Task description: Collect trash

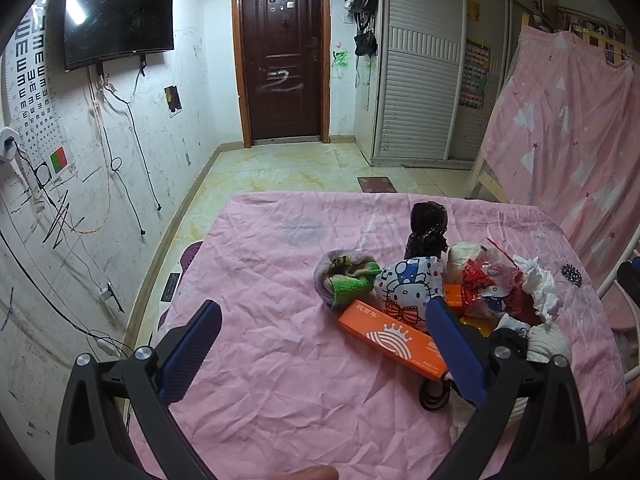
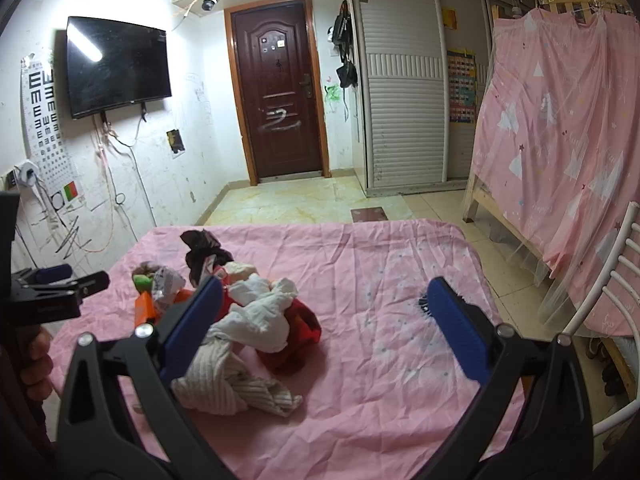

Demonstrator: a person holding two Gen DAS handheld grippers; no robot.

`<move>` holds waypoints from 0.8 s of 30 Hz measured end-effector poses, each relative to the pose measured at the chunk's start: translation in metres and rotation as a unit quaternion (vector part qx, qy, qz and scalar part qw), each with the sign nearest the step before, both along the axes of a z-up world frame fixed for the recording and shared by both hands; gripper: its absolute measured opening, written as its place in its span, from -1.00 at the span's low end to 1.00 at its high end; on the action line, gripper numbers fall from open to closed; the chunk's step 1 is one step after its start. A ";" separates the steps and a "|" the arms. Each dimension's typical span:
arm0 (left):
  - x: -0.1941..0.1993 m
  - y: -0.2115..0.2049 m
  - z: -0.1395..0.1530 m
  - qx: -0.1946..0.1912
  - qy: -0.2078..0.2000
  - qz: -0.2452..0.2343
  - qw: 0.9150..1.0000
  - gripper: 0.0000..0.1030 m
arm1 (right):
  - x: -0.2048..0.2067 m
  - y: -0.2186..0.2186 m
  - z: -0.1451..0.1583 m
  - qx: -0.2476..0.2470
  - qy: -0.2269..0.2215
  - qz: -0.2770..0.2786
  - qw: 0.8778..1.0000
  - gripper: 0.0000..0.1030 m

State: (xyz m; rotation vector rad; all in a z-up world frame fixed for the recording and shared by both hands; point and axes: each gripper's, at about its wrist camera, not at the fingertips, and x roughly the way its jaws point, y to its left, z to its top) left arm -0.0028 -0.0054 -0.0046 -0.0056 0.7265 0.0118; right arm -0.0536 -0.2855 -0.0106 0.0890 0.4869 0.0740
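We hold both grippers above a table under a wrinkled pink cloth [image 1: 272, 280]. Our left gripper [image 1: 324, 320] has its jaws wide apart, gripping nothing; the right gripper [image 2: 326, 304] is spread the same way, empty. The trash sits heaped together on the cloth: an orange box [image 1: 392, 340] lying flat, a cartoon-cat bag [image 1: 408, 292], a green and purple rag [image 1: 344, 280], a black bag [image 1: 426, 232] standing behind, crumpled white tissue [image 2: 264, 312] over red wrapping [image 2: 296, 340], and a striped cloth [image 2: 232, 384] nearest us.
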 end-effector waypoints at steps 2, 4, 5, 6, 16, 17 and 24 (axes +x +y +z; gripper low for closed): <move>0.000 0.000 0.000 -0.001 0.000 0.000 1.000 0.84 | 0.000 0.000 0.000 -0.001 0.000 0.000 1.000 0.91; 0.000 0.000 0.000 -0.001 0.000 -0.001 1.000 0.84 | 0.001 0.000 0.000 -0.001 0.000 0.000 1.000 0.91; 0.000 0.000 0.000 0.000 0.000 -0.001 1.000 0.84 | 0.001 0.000 0.000 -0.001 0.000 0.000 1.000 0.91; 0.000 0.000 0.000 0.000 0.000 -0.001 1.000 0.84 | 0.000 0.000 0.000 -0.001 0.000 -0.001 1.000 0.91; 0.000 -0.001 0.001 0.001 0.001 -0.003 1.000 0.84 | 0.001 0.000 0.000 0.000 0.000 0.000 1.000 0.91; 0.000 -0.002 0.001 0.001 0.000 -0.003 1.000 0.84 | 0.001 0.000 0.000 0.000 0.000 0.000 1.000 0.91; 0.000 -0.002 0.001 0.001 0.001 -0.003 1.000 0.84 | 0.001 0.000 0.000 0.000 0.000 0.000 1.000 0.91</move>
